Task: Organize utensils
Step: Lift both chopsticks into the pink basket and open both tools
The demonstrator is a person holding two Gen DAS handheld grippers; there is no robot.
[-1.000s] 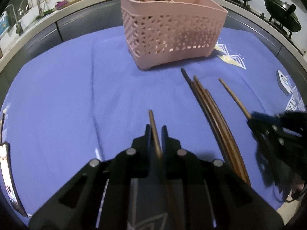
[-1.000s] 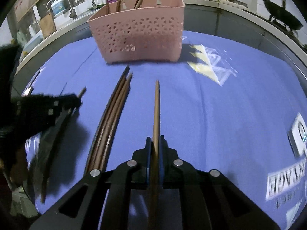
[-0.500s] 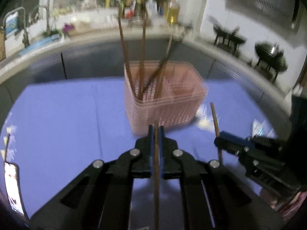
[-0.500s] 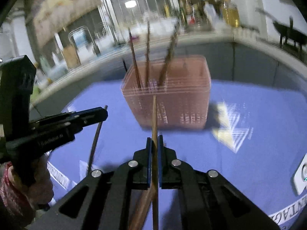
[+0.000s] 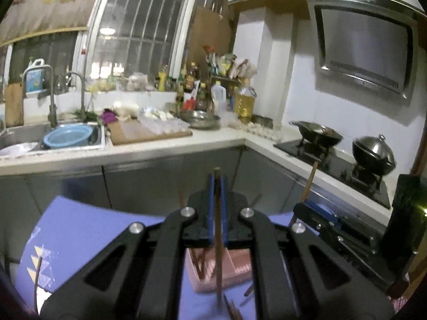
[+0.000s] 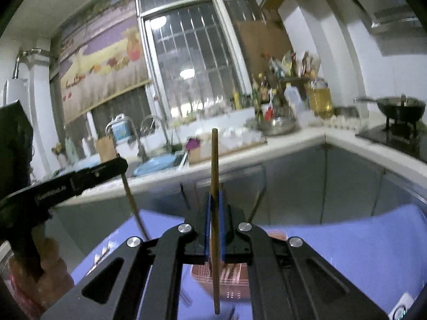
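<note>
blue cloth (image 5: 80, 229) spreads bare left of pink basket (image 5: 234, 269), counter edge (image 5: 133, 157) beyond | left gripper (image 5: 216, 186) raised over basket, nearly level, pinching upright chopstick (image 5: 218, 253) | right gripper (image 6: 214, 202) alongside, clamping chopstick (image 6: 215, 176) vertical above basket

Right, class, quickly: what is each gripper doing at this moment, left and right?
Left gripper: closed on a wooden chopstick.
Right gripper: closed on another wooden chopstick, held upright above the pink basket.
</note>
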